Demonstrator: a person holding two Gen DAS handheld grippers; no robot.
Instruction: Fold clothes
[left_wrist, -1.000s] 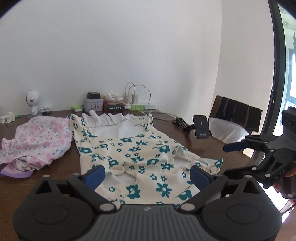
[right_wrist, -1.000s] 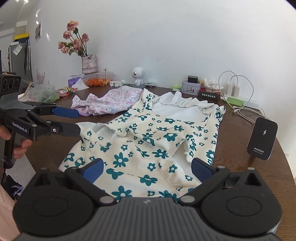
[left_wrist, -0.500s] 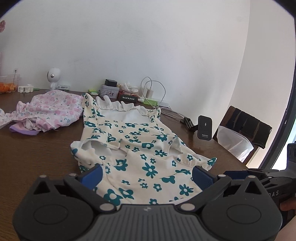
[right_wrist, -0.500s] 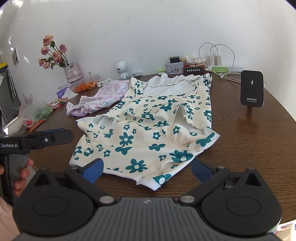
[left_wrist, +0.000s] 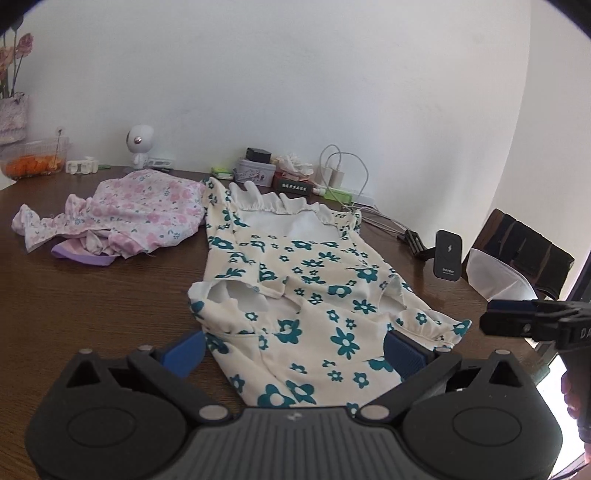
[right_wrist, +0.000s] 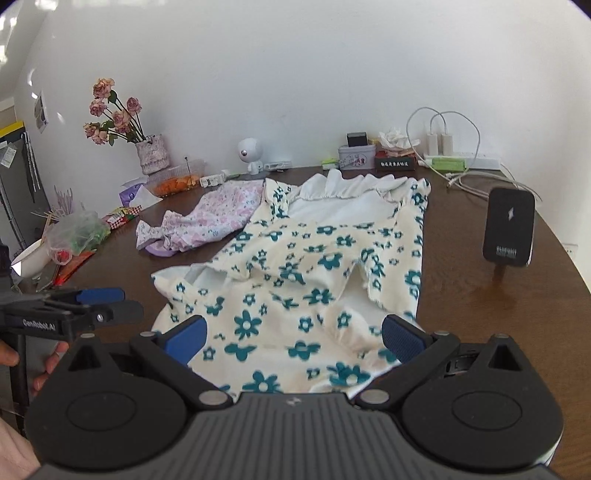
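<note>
Left wrist view: left gripper (left_wrist: 293, 350) with jaws spread wide, empty, low over the near hem of the cream dress with teal flower print (left_wrist: 295, 291). Dress lies flat on the dark brown wooden table (left_wrist: 92, 295), ruffled neckline toward the far edge. Crumpled pink floral garment (left_wrist: 122, 218) beside it, toward the left edge.

Right wrist view: right gripper (right_wrist: 293, 338) likewise parted, holding nothing; dress hem (right_wrist: 295, 295) lies between and below its blue pads. Black phone stand (right_wrist: 509, 227) near the right edge.
</note>
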